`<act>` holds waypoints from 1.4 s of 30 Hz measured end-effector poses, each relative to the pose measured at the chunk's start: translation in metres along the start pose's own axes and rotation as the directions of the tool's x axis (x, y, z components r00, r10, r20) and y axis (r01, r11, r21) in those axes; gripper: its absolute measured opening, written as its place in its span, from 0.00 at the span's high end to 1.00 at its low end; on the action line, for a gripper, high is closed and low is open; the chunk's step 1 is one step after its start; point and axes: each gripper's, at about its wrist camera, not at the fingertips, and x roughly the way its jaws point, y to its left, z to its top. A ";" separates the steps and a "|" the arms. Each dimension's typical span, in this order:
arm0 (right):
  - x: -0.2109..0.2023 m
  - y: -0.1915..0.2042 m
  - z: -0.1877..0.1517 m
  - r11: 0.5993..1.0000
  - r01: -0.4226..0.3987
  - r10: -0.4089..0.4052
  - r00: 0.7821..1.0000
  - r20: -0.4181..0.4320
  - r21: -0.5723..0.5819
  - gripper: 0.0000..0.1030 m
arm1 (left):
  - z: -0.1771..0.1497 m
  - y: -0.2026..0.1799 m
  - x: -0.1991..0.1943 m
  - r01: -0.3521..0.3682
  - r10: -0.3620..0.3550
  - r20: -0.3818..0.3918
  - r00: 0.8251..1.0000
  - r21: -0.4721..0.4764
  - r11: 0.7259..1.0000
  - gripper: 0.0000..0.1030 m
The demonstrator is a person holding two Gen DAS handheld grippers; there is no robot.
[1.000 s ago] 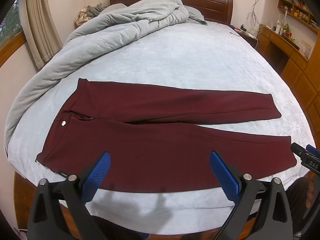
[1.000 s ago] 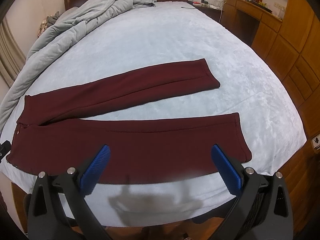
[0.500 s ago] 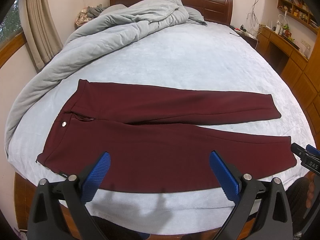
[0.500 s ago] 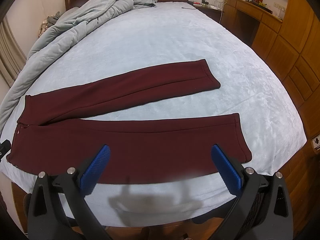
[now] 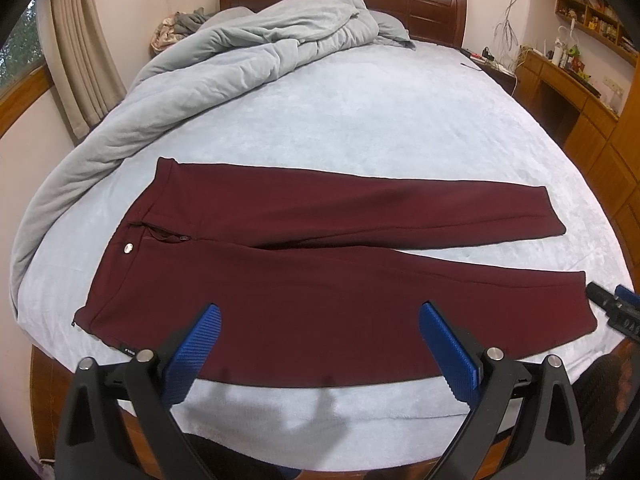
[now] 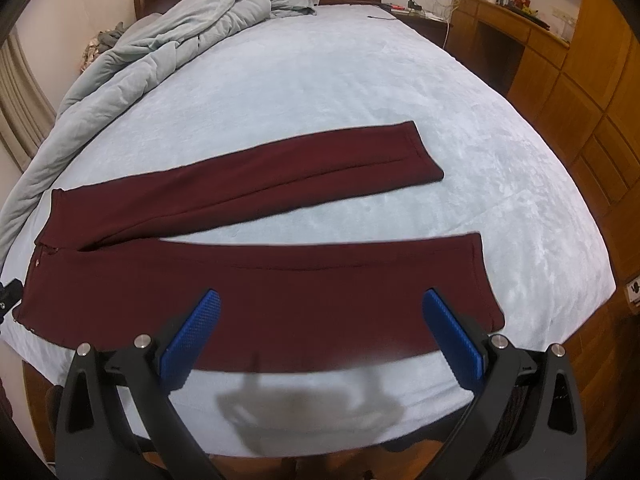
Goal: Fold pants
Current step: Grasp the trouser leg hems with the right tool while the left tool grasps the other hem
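Dark maroon pants [image 5: 328, 280] lie flat on the pale blue bed [image 5: 380, 120], waistband to the left, both legs spread rightwards in a narrow V. In the right wrist view the same pants [image 6: 280, 280] show both hems at the right. My left gripper [image 5: 320, 320] hovers open above the near leg close to the hip, holding nothing. Over the near leg's lower half my right gripper [image 6: 320, 308] is open too, its blue pads [image 6: 452, 340] wide apart. The right gripper's tip [image 5: 616, 308] shows at the left wrist view's right edge.
A rumpled grey duvet [image 5: 224, 64] is heaped at the far left of the bed, before a dark wooden headboard [image 5: 420, 4]. Wooden cabinets and a desk [image 6: 560, 60] stand to the right. Curtains [image 5: 80, 60] hang at the left. The bed's near edge [image 5: 280, 432] is right under both grippers.
Almost nothing differs: both grippers stay open above the near leg, with only a slight drift of the views. The pants have not moved.
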 end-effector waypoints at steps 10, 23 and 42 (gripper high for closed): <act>0.095 -0.092 0.109 0.999 -0.022 0.022 1.000 -0.014 0.027 0.03 | 0.060 -0.027 0.072 0.065 -0.065 0.003 0.998 -0.027 0.998 0.04; 0.282 -0.153 0.202 0.996 -0.063 0.044 0.968 -0.247 -0.067 0.03 | 0.139 -0.123 0.194 0.250 -0.248 -0.093 0.964 0.015 0.968 0.04; 0.247 -0.163 0.181 0.952 -0.296 0.276 0.942 -0.192 -0.079 0.90 | 0.158 -0.167 0.225 0.345 -0.312 -0.181 0.933 0.195 0.918 0.04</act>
